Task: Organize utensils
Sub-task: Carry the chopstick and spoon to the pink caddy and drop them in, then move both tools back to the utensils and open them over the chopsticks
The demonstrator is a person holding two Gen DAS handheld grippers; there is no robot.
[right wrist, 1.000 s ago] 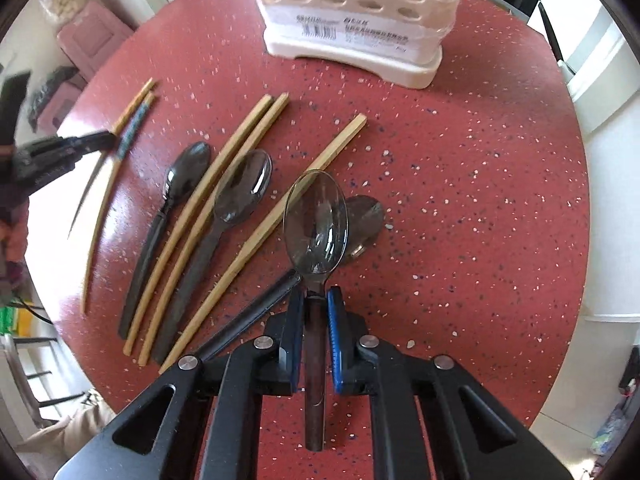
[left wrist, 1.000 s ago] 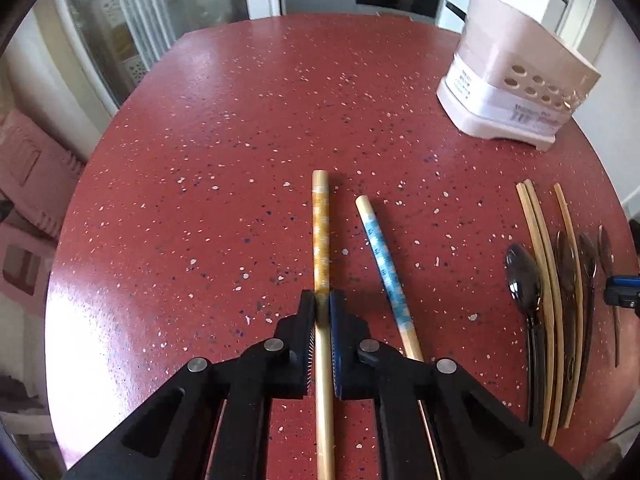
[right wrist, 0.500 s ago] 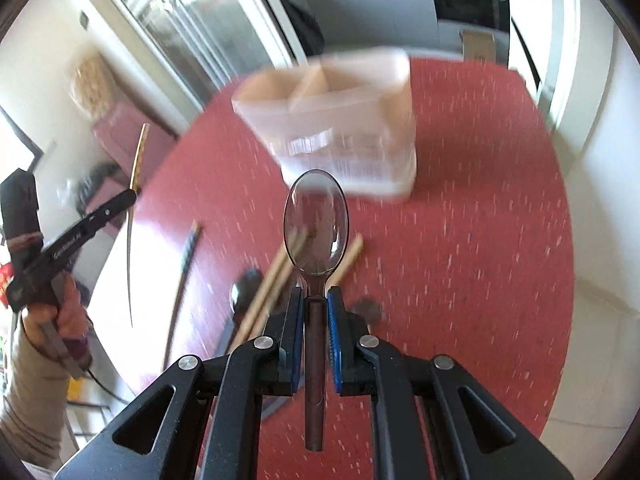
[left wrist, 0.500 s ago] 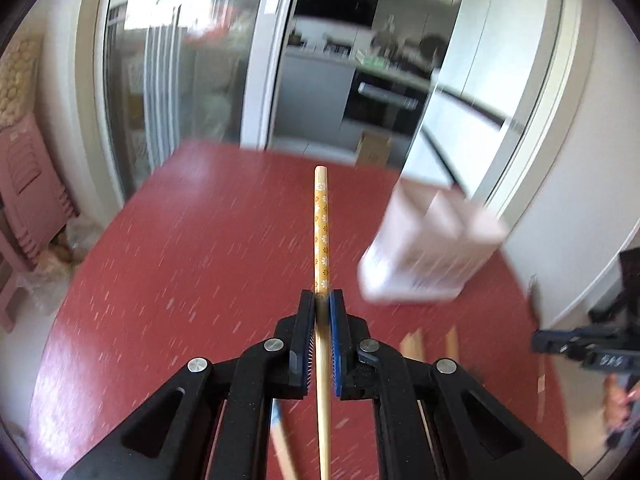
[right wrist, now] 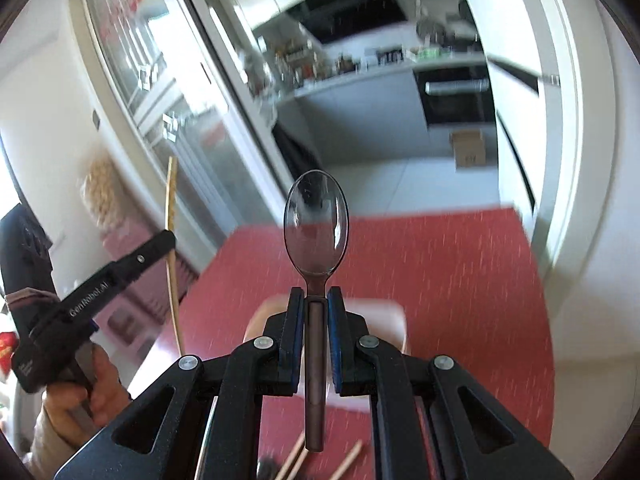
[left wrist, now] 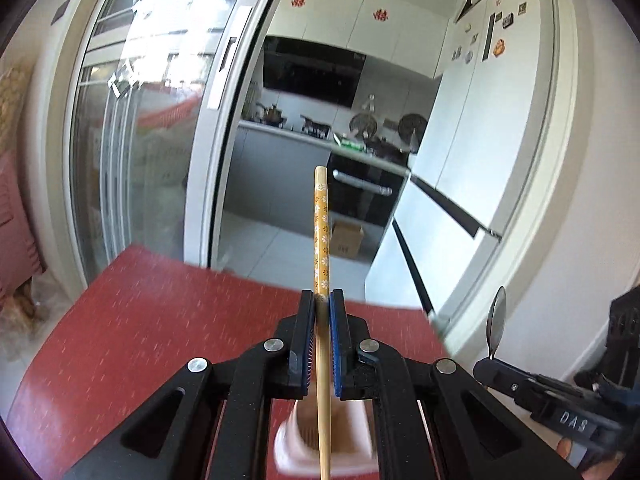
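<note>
Left gripper [left wrist: 321,300] pinched on a slender bamboo chopstick with a yellow flower-patterned upper part [left wrist: 321,240]. Shaft clamped between both blue-lined pads, patterned end jutting forward and up past the fingertips, plain end running back between the black finger arms to the bottom edge of the left wrist view. Directly below the jaws, partly hidden by them, a blurred pale pink plastic utensil holder [left wrist: 296,444] standing on a round red speckled table [left wrist: 140,320].

Right gripper [right wrist: 318,296] pressed together on the handle of a dark translucent plastic spoon [right wrist: 316,224]. Bowl upright just ahead of the fingertips, handle gripped between the pads and trailing back under them. Beneath and just beyond the jaws, the same pink holder, blurred, on the red table. At the bottom edge of the right wrist view, ends of plain bamboo chopsticks [right wrist: 348,460] lying on the table.

Each gripper in sight of the other's camera: left one at the left of the right wrist view, held by a hand [right wrist: 80,392]; right one at the lower right of the left wrist view, spoon raised edge-on.
</note>
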